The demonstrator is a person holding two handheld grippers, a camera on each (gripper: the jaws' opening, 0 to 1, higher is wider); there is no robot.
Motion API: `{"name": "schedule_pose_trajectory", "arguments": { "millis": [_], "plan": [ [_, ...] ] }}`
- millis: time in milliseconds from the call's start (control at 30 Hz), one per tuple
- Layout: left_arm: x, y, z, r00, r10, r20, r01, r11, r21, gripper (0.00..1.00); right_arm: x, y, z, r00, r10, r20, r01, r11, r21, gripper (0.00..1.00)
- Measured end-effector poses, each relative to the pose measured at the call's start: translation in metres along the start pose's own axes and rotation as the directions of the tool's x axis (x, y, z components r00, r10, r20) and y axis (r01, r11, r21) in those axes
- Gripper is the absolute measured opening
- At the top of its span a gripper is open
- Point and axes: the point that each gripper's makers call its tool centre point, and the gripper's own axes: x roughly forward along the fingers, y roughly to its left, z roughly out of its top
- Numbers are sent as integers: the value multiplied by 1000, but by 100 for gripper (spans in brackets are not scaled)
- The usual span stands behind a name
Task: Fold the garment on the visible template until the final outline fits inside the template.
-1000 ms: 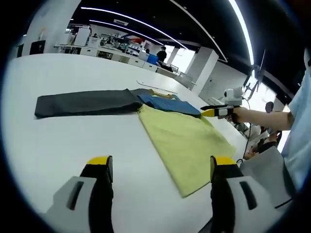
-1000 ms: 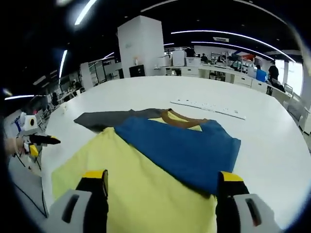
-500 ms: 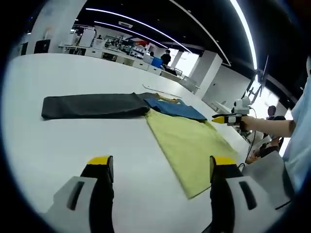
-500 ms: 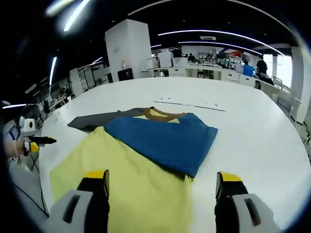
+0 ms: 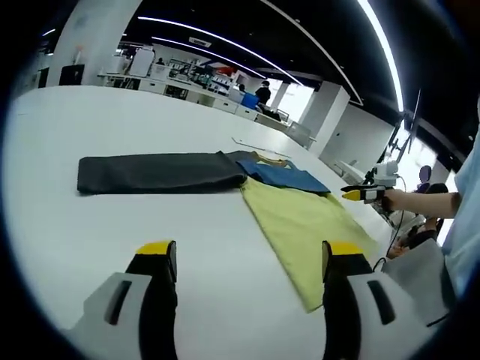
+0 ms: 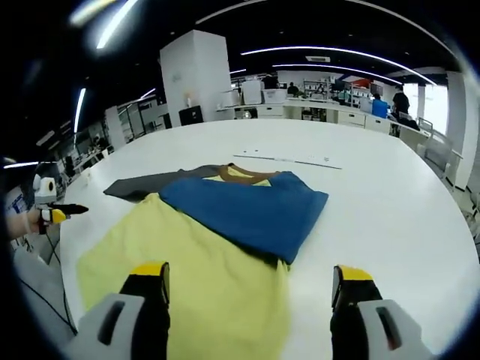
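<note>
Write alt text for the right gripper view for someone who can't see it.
A yellow garment lies flat on a white table with a blue part folded over it and a dark grey cloth behind. The right gripper hovers open in the foreground, holding nothing; the left gripper shows at the left edge. An open office lies beyond.
</note>
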Motion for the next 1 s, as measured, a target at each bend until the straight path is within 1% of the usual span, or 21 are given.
{"name": "schedule_pose_trajectory", "arguments": {
  "millis": [67,100,133,167,233,267,300,400,533,600,667,733,767,833,900,933,1000],
  "plan": [
    [-1,15,4,999,41,30,-39,998,-52,78,0,1,-1,1000,1,-1,-1,1000,-2,89],
    [-2,27,7,996,74,47,-69,994,-89,78,-1,1,-1,1000,2,-1,-2,1000,1,89],
    [-4,36,9,993,102,58,-96,990,-108,77,-1,1,-1,1000,1,5,-1,1000,11,89],
    [-7,45,12,989,133,69,-124,985,-118,76,-1,2,0,1000,4,18,-5,999,35,89],
    [-13,55,21,980,172,100,-157,977,-145,74,-3,2,0,1000,1,23,-2,1000,29,89],
    [-14,58,24,979,176,107,-160,977,-141,73,-3,1,0,1000,-4,25,3,1000,18,88],
    [-17,62,26,975,192,108,-176,974,-145,72,-3,1,-1,1000,-3,22,3,1000,9,88],
    [-19,72,32,971,213,108,-198,971,-135,73,-3,1,-3,1000,1,14,-1,1000,10,87],
    [-21,93,40,958,261,116,-244,959,-146,71,-4,0,-3,1000,0,16,-1,1000,11,87],
    [-16,101,41,959,261,108,-243,957,-162,70,-5,1,-2,1000,2,23,-2,1000,10,87],
    [-12,111,39,960,268,84,-252,955,-157,69,-5,1,-2,1000,3,23,-4,1000,12,86],
    [-9,123,41,950,302,78,-288,945,-157,69,-7,2,-2,1000,5,24,-6,1000,11,86],
    [-9,124,42,950,302,81,-288,945,-155,68,-9,2,-1,1000,2,27,-3,1000,6,86],
    [-6,132,43,942,326,75,-309,934,-181,66,-12,2,-1,1000,5,28,-5,1000,4,86],
    [-4,137,46,937,340,82,-321,929,-186,65,-16,0,-1,1000,4,29,-5,1000,8,86],
    [-3,141,46,930,361,73,-344,922,-175,65,-18,-1,-2,1000,2,30,-2,1000,9,86],
    [-1,143,48,928,364,81,-343,919,-192,66,-21,-4,-3,1000,-8,28,7,1000,8,85]
  ]
}}
